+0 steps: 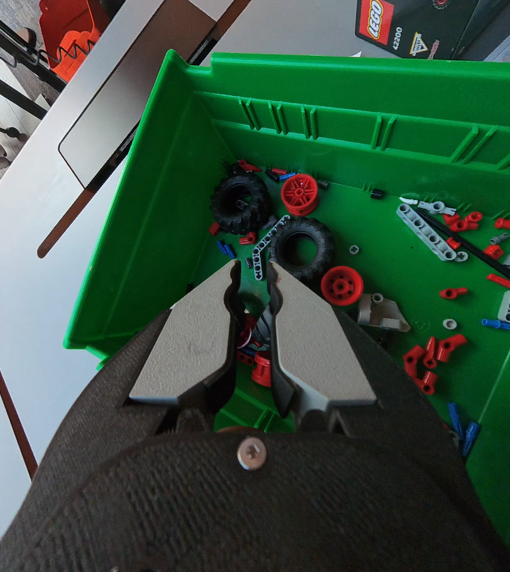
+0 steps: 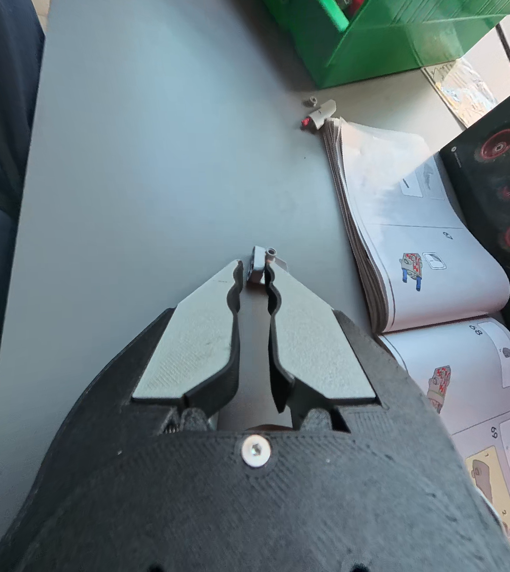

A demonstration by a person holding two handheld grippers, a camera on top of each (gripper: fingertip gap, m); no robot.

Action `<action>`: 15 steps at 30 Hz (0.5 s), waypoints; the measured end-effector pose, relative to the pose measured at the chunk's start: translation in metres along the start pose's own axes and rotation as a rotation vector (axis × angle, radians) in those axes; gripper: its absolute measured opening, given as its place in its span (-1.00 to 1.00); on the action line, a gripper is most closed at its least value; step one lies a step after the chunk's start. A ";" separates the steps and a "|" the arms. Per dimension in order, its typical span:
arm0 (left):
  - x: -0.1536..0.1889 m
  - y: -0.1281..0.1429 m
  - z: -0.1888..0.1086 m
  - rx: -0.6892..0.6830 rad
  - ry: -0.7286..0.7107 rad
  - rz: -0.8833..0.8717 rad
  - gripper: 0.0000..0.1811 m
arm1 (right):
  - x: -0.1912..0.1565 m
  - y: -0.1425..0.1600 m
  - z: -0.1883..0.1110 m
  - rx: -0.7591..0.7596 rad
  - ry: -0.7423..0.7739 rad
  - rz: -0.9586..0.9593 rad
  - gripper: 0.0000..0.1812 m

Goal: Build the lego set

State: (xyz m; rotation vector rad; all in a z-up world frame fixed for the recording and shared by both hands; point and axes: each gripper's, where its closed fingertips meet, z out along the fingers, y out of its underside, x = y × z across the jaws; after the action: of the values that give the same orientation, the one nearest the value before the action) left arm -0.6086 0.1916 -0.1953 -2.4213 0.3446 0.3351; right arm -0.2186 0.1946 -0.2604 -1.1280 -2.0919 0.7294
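The left gripper [image 1: 253,266] is hovering over the green bin [image 1: 167,173] of loose pieces, fingers slightly apart and empty, near a tyre [image 1: 301,246]. The right gripper [image 2: 253,266] is pinching a small grey piece [image 2: 258,266] at its fingertips above the bench [image 2: 154,154]. Best to keep that hold steady while the left is picking one piece cleanly, probably.

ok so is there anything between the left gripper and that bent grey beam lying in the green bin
Nothing visible blocks it. The left gripper is open above the green bin, and the bent grey beam lies just past its fingertips. A black tyre sits against the beam's right side, which could crowd one finger.
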 end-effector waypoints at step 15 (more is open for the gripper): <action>0.000 0.001 -0.001 0.005 0.007 -0.007 -0.85 | 0.048 -0.065 -0.125 0.537 0.237 0.124 -0.87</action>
State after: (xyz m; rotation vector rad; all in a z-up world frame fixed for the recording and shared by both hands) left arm -0.6087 0.1905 -0.1951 -2.4187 0.3399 0.3228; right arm -0.1773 0.2258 -0.1210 -0.9844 -1.5107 1.0789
